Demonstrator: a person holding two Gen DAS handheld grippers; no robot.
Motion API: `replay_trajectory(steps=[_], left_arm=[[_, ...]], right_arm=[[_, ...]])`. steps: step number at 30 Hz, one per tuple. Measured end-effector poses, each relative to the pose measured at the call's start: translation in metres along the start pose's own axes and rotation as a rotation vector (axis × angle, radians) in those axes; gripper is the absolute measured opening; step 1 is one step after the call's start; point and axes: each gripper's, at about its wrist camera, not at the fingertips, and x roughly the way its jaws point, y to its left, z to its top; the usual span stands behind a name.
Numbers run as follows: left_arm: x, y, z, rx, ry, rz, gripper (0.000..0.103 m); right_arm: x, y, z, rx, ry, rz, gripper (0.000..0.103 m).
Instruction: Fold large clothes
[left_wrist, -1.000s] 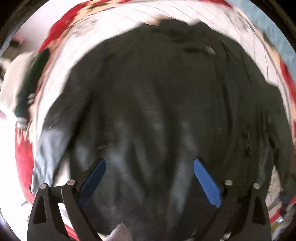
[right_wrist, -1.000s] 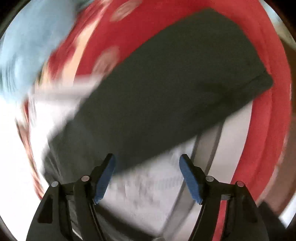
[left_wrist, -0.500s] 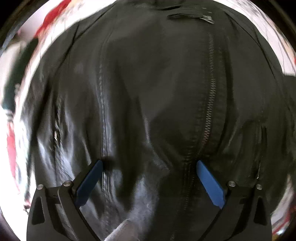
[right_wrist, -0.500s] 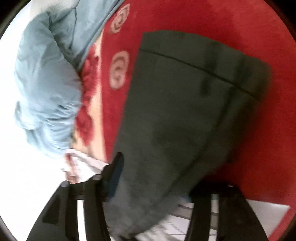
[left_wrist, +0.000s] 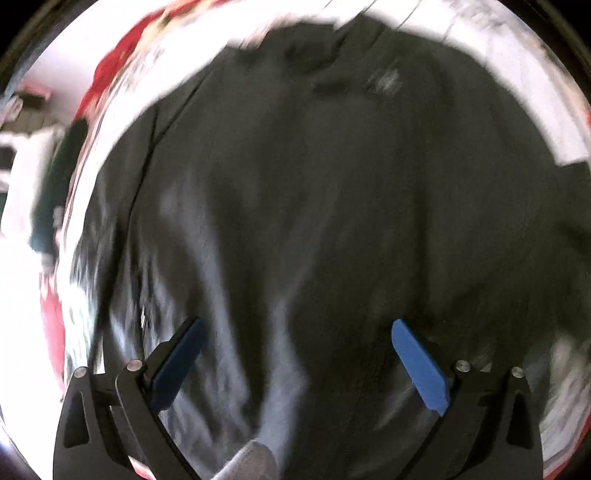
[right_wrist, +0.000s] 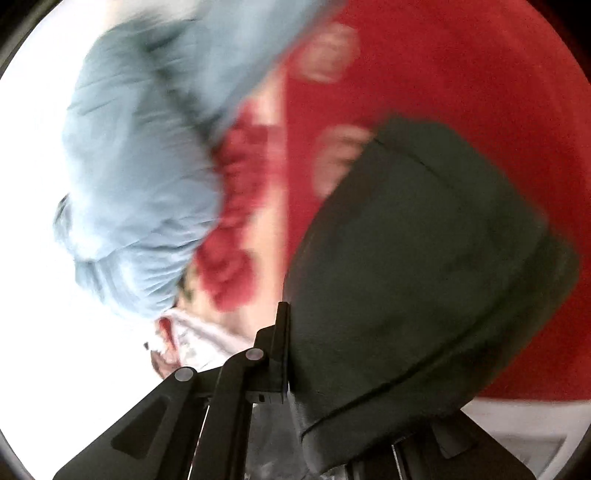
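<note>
Covering most of the left wrist view, the black jacket (left_wrist: 325, 206) lies spread on a bed whose red patterned cover (right_wrist: 461, 66) and pale sheet (left_wrist: 491, 77) show around its edges. In the right wrist view a sleeve (right_wrist: 424, 258) of that jacket rises off the red cover, beside a crumpled light-blue garment (right_wrist: 147, 166). The right gripper (right_wrist: 295, 369) is clamped on the sleeve near its lower edge, cloth draped over one finger so only the other shows. The left gripper (left_wrist: 295, 365) hovers over the jacket's body with its jaws apart and nothing between the blue pads (left_wrist: 419, 363). The step looks like folding the sleeve across the body; doing it well means carrying the sleeve low and taut, laying it flat, and using the left gripper to pin the body so it does not drag.
</note>
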Motion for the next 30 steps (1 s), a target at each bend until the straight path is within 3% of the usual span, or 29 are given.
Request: replay_trajectory(steps=[2,5,9,11,13,17,18,20,24,26,28,30], left_arm=[[-0.004,-0.011,0.017,-0.003,-0.034,0.003,0.103],[0.006,-0.017,0.040,-0.022,-0.014,-0.015,0.103],[0.027,0.000,0.057,-0.058,0.041,-0.062,0.103],[0.032,0.019,0.059,-0.091,0.056,-0.122,0.103],[0.029,0.043,0.059,-0.132,0.053,-0.189,0.103],[0.015,0.116,0.048,-0.230,0.018,-0.132,0.103],[0.014,0.131,0.045,-0.253,0.013,-0.116,0.103],[0.013,0.180,0.034,-0.319,-0.006,-0.069,0.103],[0.018,0.265,0.008,-0.414,-0.019,0.052,0.103],[0.023,0.302,-0.005,-0.456,-0.008,0.096,0.103],[0.021,0.316,-0.016,-0.487,0.003,0.103,0.103],[0.016,0.333,-0.022,-0.508,-0.008,0.101,0.103]], right_arm=[[-0.011,0.028,-0.007,-0.067,0.004,0.017,0.005],[-0.022,0.082,-0.032,-0.182,0.029,0.048,0.005],[-0.026,0.156,-0.092,-0.346,0.107,0.083,0.005],[-0.021,0.183,-0.124,-0.438,0.136,0.091,0.005],[-0.008,0.211,-0.172,-0.566,0.197,0.080,0.005],[0.026,0.242,-0.278,-0.818,0.340,0.055,0.005],[0.039,0.248,-0.319,-0.934,0.390,0.025,0.005],[0.052,0.240,-0.374,-1.072,0.446,-0.002,0.005],[0.081,0.219,-0.514,-1.476,0.575,-0.078,0.005],[0.092,0.188,-0.578,-1.680,0.674,-0.140,0.005],[0.104,0.163,-0.606,-1.726,0.805,-0.209,0.019],[0.093,0.155,-0.609,-1.667,0.874,-0.172,0.037]])
